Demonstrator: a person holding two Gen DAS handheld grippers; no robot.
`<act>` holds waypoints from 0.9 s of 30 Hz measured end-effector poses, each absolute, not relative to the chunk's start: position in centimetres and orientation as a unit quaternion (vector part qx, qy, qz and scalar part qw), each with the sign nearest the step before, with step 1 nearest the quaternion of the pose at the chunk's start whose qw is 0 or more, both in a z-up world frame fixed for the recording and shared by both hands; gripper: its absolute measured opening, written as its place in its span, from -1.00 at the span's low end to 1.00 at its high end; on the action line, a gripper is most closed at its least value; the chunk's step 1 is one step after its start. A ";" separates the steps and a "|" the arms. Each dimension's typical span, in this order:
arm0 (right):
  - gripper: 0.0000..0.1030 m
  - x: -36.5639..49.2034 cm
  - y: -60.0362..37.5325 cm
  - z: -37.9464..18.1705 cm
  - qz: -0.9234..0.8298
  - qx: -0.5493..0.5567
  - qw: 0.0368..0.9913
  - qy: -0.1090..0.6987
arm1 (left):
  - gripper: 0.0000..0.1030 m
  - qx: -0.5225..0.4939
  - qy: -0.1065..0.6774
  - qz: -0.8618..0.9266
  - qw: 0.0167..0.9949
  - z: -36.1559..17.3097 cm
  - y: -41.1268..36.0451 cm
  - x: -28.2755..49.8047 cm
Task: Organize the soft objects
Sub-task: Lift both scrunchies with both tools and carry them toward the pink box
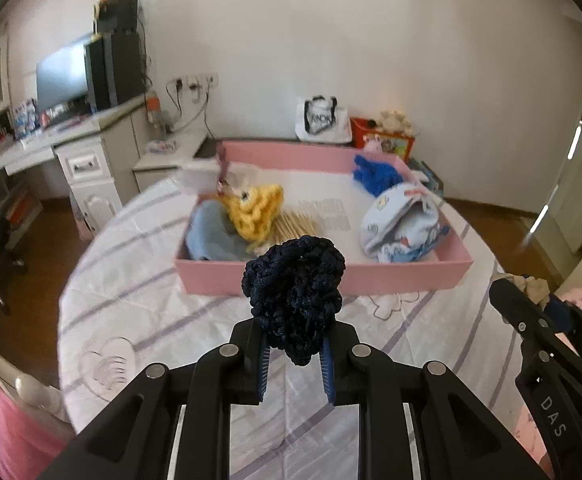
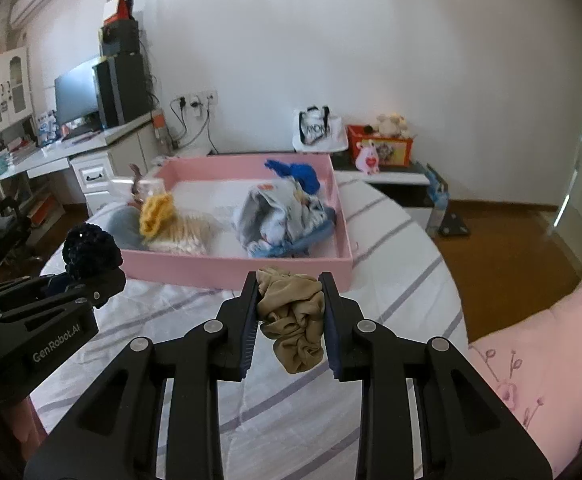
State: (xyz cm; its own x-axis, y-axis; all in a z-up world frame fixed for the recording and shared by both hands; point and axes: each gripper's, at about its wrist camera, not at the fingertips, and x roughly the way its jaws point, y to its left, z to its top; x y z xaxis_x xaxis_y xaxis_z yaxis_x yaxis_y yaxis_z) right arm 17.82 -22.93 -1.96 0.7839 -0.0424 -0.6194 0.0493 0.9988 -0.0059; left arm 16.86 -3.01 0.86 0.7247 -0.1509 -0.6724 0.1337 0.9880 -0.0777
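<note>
From the left wrist, the left gripper [image 1: 293, 354] pinches a dark navy knitted scrunchie [image 1: 294, 294] above the striped white bedsheet [image 1: 139, 300]; the shallow pink cardboard tray [image 1: 403, 276] lies straight ahead — its long near wall crosswise to the fingers.

From the right wrist, the right gripper [image 2: 291, 322] clamps a crumpled tan fabric scrunchie [image 2: 293, 318], the tray's near right corner just beyond — both look about equally near.

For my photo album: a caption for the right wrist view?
Right hand-held gripper clutching a tan scrunchie before the pink tray.
</note>
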 end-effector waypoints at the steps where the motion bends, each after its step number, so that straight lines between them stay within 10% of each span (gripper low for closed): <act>1: -0.49 17.6 -22.8 -1.6 -0.023 0.003 0.946 0.323 | -0.66 -0.011 0.358 -0.076 0.931 1.3 -2.9 16.5; 27: -0.49 9.5 -19.7 8.1 0.014 -0.029 0.987 0.156 | -0.66 -0.002 0.180 -0.055 0.982 9.6 0.4 2.0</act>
